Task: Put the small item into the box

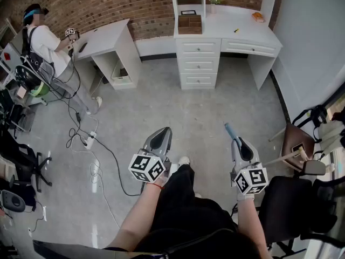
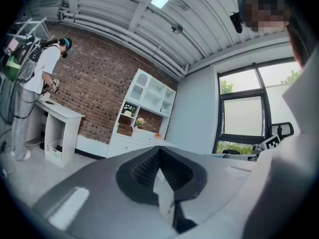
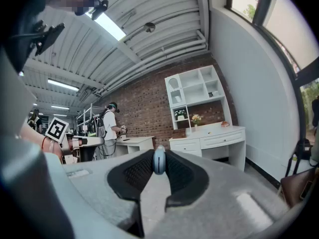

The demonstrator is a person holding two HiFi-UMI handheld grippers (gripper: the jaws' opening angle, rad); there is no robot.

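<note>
Right tool [image 3: 159, 154] is clamped on the small pale-blue item [image 3: 159, 162], which its own view shows end-on. Only the head view shows the item poking out past the tip, above the floor [image 1: 188, 107]. Left tool [image 2: 158, 151] has its pads together and holds nothing. The white table [image 1: 232, 23] with a brown box [image 1: 190, 24] stands well apart.

The blue item [image 3: 159, 161] pinched between the fingers of the right gripper [image 3: 159, 154] shows only a rounded end, the rest hidden; far beyond the fingertips, the brown box [image 1: 190, 24] is too small to make out
</note>
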